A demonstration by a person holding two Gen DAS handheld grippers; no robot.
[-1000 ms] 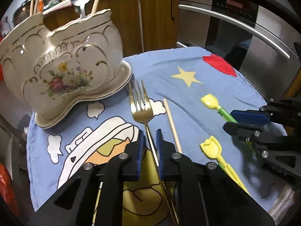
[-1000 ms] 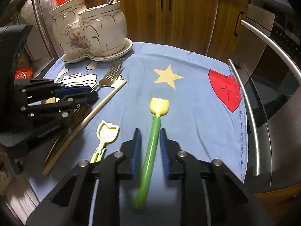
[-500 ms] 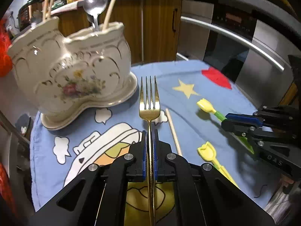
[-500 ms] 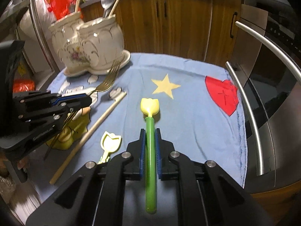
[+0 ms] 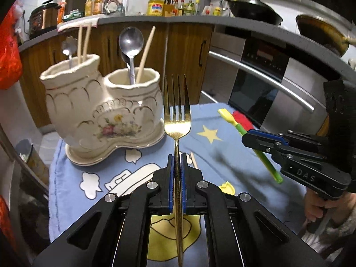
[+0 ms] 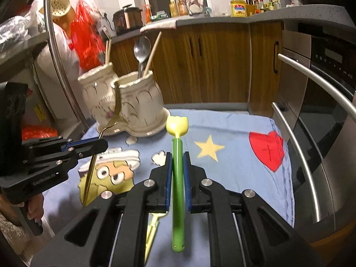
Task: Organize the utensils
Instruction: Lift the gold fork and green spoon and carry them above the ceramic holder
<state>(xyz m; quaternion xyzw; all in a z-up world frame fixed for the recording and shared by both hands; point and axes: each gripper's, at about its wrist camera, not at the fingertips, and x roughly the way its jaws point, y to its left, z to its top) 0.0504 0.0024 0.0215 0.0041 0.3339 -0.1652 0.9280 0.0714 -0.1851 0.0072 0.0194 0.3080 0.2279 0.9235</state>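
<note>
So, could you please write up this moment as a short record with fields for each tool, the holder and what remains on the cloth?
left tool: shut on the gold fork, tines up, lifted off the cloth
right tool: shut on the green-handled utensil with a yellow tulip head, lifted
holder: two-compartment ceramic holder on its dish at the far left of the cloth
holder contents: silver spoon, chopsticks and a small spoon
left on the blue cloth: one chopstick, one yellow tulip utensil

fork (image 5: 177, 120): gold, tines up, lifted clear of the cloth
tulip utensil (image 6: 177, 155): green handle, yellow head, raised
holder (image 5: 106, 111): cream ceramic, two compartments, spoons and chopsticks inside
</note>
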